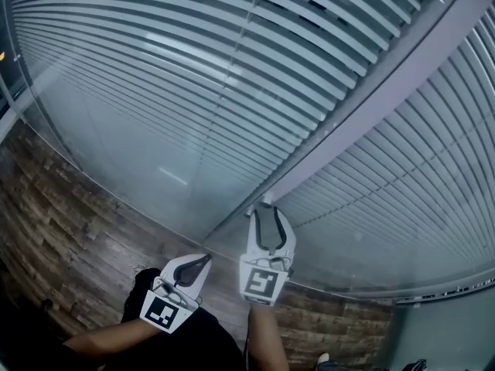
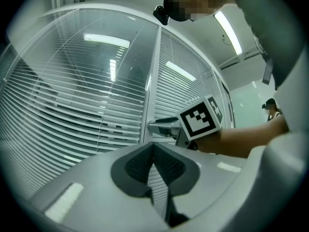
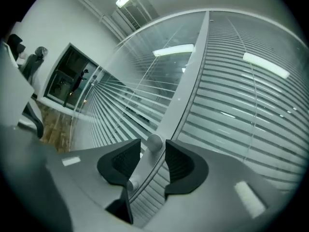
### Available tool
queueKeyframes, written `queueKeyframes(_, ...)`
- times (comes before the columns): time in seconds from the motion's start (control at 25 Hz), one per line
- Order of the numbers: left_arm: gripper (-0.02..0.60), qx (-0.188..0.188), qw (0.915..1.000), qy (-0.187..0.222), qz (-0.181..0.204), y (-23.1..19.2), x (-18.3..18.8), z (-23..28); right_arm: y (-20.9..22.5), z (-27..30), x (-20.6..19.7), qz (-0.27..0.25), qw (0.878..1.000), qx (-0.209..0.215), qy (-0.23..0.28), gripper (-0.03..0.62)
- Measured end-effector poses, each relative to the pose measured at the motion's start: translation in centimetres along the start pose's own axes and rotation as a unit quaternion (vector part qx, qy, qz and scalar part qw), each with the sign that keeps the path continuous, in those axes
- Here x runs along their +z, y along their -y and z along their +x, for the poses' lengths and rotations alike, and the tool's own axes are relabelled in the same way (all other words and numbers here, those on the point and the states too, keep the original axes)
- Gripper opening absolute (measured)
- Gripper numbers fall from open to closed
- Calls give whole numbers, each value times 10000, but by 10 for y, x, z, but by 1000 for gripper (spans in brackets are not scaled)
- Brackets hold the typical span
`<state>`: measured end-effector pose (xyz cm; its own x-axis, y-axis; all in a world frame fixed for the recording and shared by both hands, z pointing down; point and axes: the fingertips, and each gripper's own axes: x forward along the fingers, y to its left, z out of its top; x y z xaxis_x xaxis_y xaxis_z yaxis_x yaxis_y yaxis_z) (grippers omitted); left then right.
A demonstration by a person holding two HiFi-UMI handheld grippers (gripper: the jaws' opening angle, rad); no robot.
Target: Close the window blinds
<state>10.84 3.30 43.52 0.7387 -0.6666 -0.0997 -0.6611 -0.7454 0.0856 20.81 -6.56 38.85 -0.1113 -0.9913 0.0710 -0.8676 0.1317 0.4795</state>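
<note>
Horizontal slat blinds hang behind curved glass panels, split by a grey upright frame post. My right gripper points at that post low down. In the right gripper view, a round knob on the post stands between its dark pads. The right pad is close against the knob and a narrow gap shows on the left side, so the gripper is open around it. A smaller round stud sits lower on the post. My left gripper hangs back to the left, shut and empty, facing the blinds.
A wood-plank floor runs along the foot of the glass. The left gripper view shows my right gripper's marker cube and forearm at the post. Ceiling lights reflect in the glass. People stand far off at a doorway.
</note>
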Motion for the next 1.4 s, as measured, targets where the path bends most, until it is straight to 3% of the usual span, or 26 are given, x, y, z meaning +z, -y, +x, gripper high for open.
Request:
queueKeyframes(0.12,-2,-99,9999,7,56,3,-2,2,-8,-6,-10,560,9984,15,-38,166)
queueKeyframes(0.36,-2,-390,9991,103,85,-4,-3,11,0,-1,-19,1671,9849,-425,-149,158)
queueKeyframes(0.52,-2,-628,9979,-17,184,-9,-3,16,-1,7,-25,1942,9792,-461,-364,143)
queueKeyframes(0.76,-2,-773,9969,-87,-89,-29,3,20,0,11,-23,2196,9710,-790,-520,138)
queueKeyframes(0.92,-2,-1044,9942,-142,-196,-29,4,22,2,10,-18,1907,9756,-907,-602,133)
queueKeyframes(1.08,-2,-1214,9920,-158,-302,-37,1,23,-2,14,-18,871,9886,-771,-959,134)
queueKeyframes(1.2,-2,-1358,9901,-163,-303,-42,-3,24,-3,14,-20,249,9901,-629,-1227,135)
queueKeyframes(1.4,-2,-1496,9883,-131,-272,-50,-3,24,-6,14,-21,-308,9904,-550,-1232,135)
